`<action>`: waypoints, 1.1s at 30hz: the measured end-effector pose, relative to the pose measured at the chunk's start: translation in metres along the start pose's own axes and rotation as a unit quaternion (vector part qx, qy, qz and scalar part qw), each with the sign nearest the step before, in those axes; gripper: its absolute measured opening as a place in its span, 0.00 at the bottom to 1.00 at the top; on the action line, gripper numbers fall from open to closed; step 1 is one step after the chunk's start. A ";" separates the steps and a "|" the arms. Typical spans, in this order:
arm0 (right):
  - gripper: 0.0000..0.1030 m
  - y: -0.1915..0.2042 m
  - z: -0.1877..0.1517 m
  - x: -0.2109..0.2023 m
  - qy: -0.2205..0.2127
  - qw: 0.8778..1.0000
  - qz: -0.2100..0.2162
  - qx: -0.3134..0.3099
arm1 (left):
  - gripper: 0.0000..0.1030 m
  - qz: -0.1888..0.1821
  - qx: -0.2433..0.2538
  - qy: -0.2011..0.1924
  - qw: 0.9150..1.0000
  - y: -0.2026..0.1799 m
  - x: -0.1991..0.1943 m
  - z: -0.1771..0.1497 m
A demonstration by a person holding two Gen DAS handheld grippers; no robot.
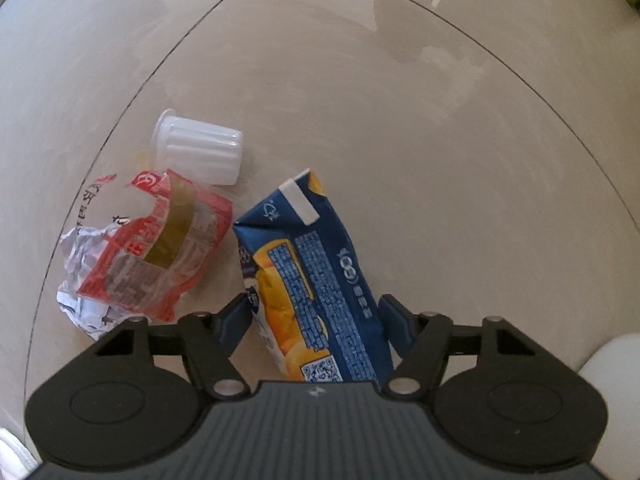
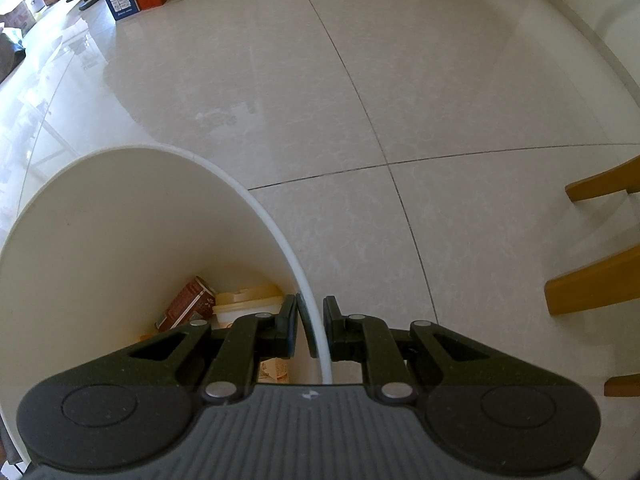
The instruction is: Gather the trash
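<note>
Lower centre of left wrist view: left gripper (image 1: 314,320) jaws spread around blue carton (image 1: 316,280), not clearly squeezing. Close squarely mid-carton. Right gripper (image 2: 311,328) pinches bin rim (image 2: 280,236).

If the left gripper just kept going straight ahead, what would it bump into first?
The blue juice carton: it already lies between the left gripper fingers, which look open around it. Beyond it is only bare floor, though depth is hard to judge.

Bright daylight; window glare streaks the glossy floor (image 2: 360,80) at upper left; fisheye bending curves edges; focus sharp.
</note>
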State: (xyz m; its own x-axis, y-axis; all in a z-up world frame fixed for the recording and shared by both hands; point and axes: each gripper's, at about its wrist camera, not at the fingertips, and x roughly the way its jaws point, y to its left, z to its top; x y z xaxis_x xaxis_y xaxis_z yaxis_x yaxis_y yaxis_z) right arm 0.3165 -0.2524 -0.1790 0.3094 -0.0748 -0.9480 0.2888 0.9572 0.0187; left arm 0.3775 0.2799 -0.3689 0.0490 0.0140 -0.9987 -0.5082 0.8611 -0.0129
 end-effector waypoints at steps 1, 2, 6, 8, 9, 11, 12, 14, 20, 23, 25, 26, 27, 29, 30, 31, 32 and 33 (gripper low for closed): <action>0.16 0.000 0.000 0.000 0.000 1.000 0.000 0.000 | 0.66 -0.001 -0.003 -0.003 1.000 0.004 -0.004 -0.006; 0.16 0.000 0.000 0.000 -0.001 1.000 0.000 -0.001 | 0.66 -0.001 -0.004 -0.008 1.000 0.005 -0.006 -0.006; 0.16 -0.001 -0.001 0.001 -0.002 1.000 -0.002 0.000 | 0.65 0.002 0.007 -0.025 1.000 0.012 -0.014 -0.008; 0.16 -0.001 -0.001 0.002 -0.002 1.000 -0.003 0.000 | 0.63 0.007 0.021 -0.031 0.999 0.008 -0.010 -0.011; 0.16 -0.001 -0.001 0.002 -0.001 1.000 -0.003 0.001 | 0.63 0.008 0.031 -0.032 0.999 0.006 -0.011 -0.011; 0.16 0.000 -0.001 0.002 0.001 1.000 -0.004 0.001 | 0.62 0.012 0.050 -0.034 0.998 -0.002 -0.015 -0.013; 0.16 0.000 0.000 0.002 0.002 1.000 -0.005 0.001 | 0.62 0.016 0.064 -0.035 0.997 -0.007 -0.016 -0.013; 0.16 0.002 0.001 0.004 0.008 1.000 -0.010 -0.003 | 0.62 0.024 0.091 -0.034 0.995 -0.016 -0.015 -0.014; 0.16 0.005 0.008 0.009 0.033 0.999 -0.020 -0.018 | 0.60 0.035 0.168 -0.033 0.985 -0.031 -0.014 -0.020; 0.16 0.007 0.012 0.010 0.042 0.999 -0.021 -0.023 | 0.60 0.029 0.196 -0.037 0.980 -0.037 -0.019 -0.022; 0.16 0.008 0.012 0.011 0.045 0.998 -0.021 -0.028 | 0.59 0.026 0.219 -0.038 0.975 -0.044 -0.025 -0.027; 0.16 0.008 0.013 0.012 0.047 0.998 -0.021 -0.029 | 0.59 0.026 0.229 -0.039 0.972 -0.044 -0.028 -0.030; 0.16 0.009 0.014 0.012 0.049 0.998 -0.021 -0.029 | 0.59 0.025 0.238 -0.040 0.970 -0.049 -0.028 -0.030; 0.16 0.008 0.015 0.014 0.054 0.998 -0.020 -0.026 | 0.59 0.023 0.252 -0.041 0.967 -0.055 -0.036 -0.030; 0.16 0.007 0.015 0.014 0.055 0.998 -0.019 -0.024 | 0.59 0.022 0.257 -0.040 0.965 -0.055 -0.037 -0.030; 0.16 0.007 0.015 0.014 0.057 0.998 -0.018 -0.024 | 0.59 0.019 0.263 -0.041 0.964 -0.056 -0.039 -0.030; 0.16 0.006 0.015 0.015 0.058 0.998 -0.017 -0.025 | 0.59 0.015 0.268 -0.042 0.962 -0.056 -0.040 -0.031; 0.16 0.006 0.016 0.016 0.059 0.998 -0.017 -0.025 | 0.59 0.012 0.274 -0.042 0.961 -0.056 -0.042 -0.032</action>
State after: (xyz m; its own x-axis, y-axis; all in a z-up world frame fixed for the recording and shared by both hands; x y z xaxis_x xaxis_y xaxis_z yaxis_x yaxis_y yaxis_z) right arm 0.3376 -0.2527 -0.1887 0.1904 -0.0775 -0.9787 0.2504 0.9677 -0.0279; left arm 0.3768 0.2149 -0.3277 0.1238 0.0575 -0.9906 0.0178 0.9980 0.0601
